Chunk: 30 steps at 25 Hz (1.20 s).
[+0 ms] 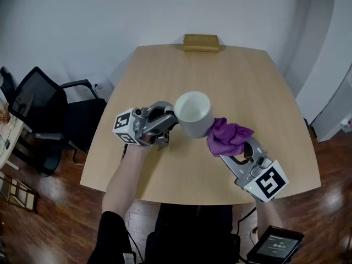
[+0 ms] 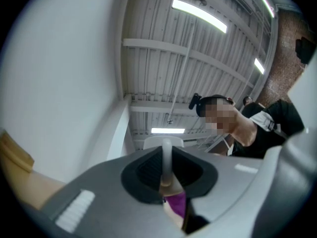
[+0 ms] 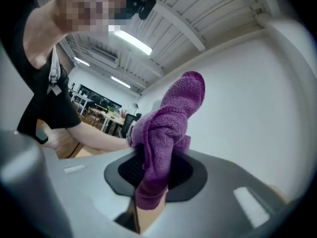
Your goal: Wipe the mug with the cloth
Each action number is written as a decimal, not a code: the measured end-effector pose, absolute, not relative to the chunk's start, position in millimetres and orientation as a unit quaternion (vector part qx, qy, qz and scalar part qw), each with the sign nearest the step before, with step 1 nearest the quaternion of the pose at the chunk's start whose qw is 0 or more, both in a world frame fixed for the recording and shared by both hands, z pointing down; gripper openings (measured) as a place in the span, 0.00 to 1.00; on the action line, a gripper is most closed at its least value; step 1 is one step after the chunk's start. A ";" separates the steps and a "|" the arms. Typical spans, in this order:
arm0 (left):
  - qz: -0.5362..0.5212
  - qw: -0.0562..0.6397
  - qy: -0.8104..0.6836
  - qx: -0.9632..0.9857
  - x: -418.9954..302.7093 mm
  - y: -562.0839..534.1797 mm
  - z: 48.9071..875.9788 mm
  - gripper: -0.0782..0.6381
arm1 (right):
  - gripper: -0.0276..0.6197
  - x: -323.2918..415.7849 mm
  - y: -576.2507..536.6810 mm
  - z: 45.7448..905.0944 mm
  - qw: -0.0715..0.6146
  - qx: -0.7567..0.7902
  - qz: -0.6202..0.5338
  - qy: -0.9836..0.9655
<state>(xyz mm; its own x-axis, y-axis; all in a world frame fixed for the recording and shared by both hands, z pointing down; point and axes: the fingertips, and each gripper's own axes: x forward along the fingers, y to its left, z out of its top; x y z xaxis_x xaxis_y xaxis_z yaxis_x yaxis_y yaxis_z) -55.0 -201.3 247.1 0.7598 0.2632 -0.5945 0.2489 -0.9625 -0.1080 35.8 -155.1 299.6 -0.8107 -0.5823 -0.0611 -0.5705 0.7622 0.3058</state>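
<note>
Head view: my left gripper (image 1: 171,121) holds the mug (image 1: 193,113) at the middle of the table (image 1: 247,81), and the cloth (image 1: 227,136) in my right gripper (image 1: 220,149) touches its right side. Left gripper view: jaws closed on the handle (image 2: 167,155). Right gripper view: jaws clamped on the cloth.

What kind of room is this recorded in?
Probably an office meeting room: a large wooden table on a wood floor, a black office chair beside it, and ceiling strip lights overhead.
</note>
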 end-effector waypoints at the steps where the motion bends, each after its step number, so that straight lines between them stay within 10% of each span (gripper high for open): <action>1: 0.314 0.011 -0.136 -0.939 -53.8 -201.5 248.1 0.20 | 0.16 35.6 -146.9 282.6 0.003 0.305 -0.175 -0.936; 7: 0.297 0.012 -0.140 -0.945 -43.8 -198.2 251.7 0.20 | 0.16 -0.8 -121.6 222.7 0.005 0.275 -0.329 -0.903; 16: 0.331 0.011 -0.144 -0.933 -59.6 -201.0 247.8 0.20 | 0.16 10.2 -156.9 335.7 0.122 0.267 -0.242 -0.925; 24: 0.330 0.010 -0.172 -0.928 -62.4 -193.3 247.8 0.20 | 0.16 41.1 -127.1 224.3 -0.089 0.270 -0.212 -0.935; 30: 0.325 0.011 -0.189 -0.927 -54.2 -182.6 250.5 0.20 | 0.16 16.3 -124.0 220.1 -0.059 0.260 -0.258 -0.929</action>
